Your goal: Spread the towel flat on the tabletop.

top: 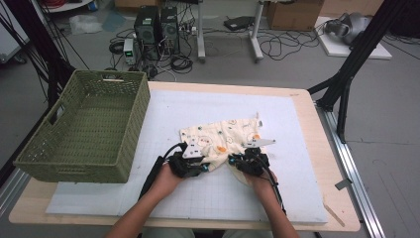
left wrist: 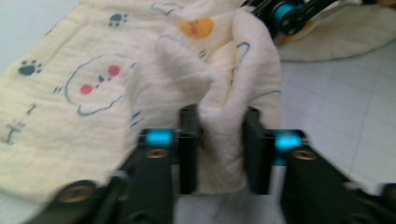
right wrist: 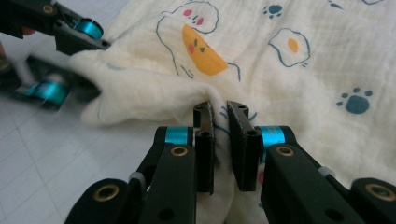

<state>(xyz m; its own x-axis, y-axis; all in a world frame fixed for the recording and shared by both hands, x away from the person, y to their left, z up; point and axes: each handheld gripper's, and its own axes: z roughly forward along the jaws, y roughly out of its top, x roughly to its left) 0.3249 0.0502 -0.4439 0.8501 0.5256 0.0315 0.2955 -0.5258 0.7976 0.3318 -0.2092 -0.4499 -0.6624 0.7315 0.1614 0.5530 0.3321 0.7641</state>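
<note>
While the printed cloth (top: 223, 139), lying just right of the green basket (top: 84, 129), is clamped along its near edge by the left gripper (left wrist: 219, 149) and right gripper (right wrist: 220, 144), a fold is judged begun, and a joint lift away is called for next.

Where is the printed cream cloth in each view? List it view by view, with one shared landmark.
High view: cream cloth at table centre, before both hands.
Left gripper view: cloth fills upper left, a fold between the jaws.
Right gripper view: cloth spreads across top and right.
Shared landmark: the orange print.
</note>
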